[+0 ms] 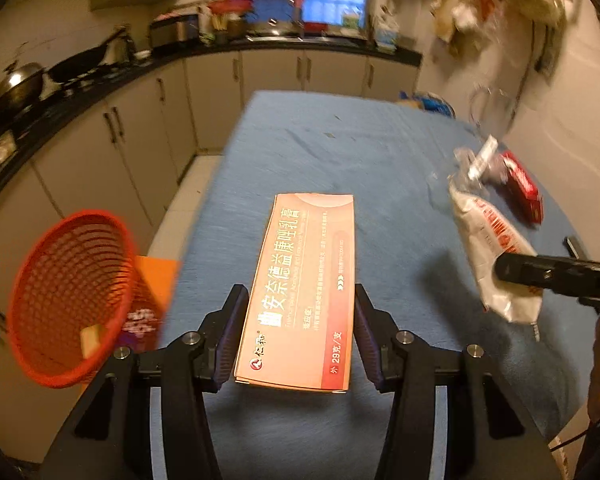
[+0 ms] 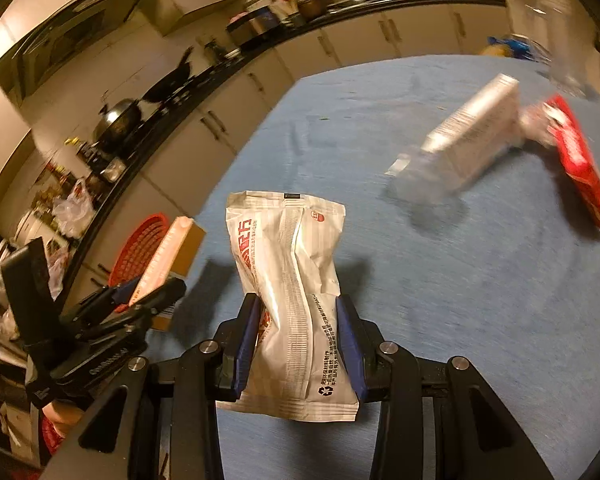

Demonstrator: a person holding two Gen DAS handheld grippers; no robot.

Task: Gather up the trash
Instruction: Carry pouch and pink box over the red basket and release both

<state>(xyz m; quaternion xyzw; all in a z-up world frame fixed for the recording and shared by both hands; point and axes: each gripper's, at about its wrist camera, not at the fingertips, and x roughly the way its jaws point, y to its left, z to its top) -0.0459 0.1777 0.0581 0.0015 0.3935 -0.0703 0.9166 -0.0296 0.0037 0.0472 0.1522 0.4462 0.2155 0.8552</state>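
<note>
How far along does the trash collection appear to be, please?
Done: the red mesh plastic basket already holds a small pale scrap. In hand: left gripper clamps the pink cardboard medicine box; right gripper clamps the white foil pouch. Left: a white carton and red packet on the blue-clothed table.

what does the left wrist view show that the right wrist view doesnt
Only the left wrist view shows the printed face of the pink box between the left gripper fingers, and the inside of the red basket with a small item in it.

Only the right wrist view shows the back of the white wrapper pinched in the right gripper, and the white carton clearly.

Both show the blue table, the red packet, the basket and both held items.
</note>
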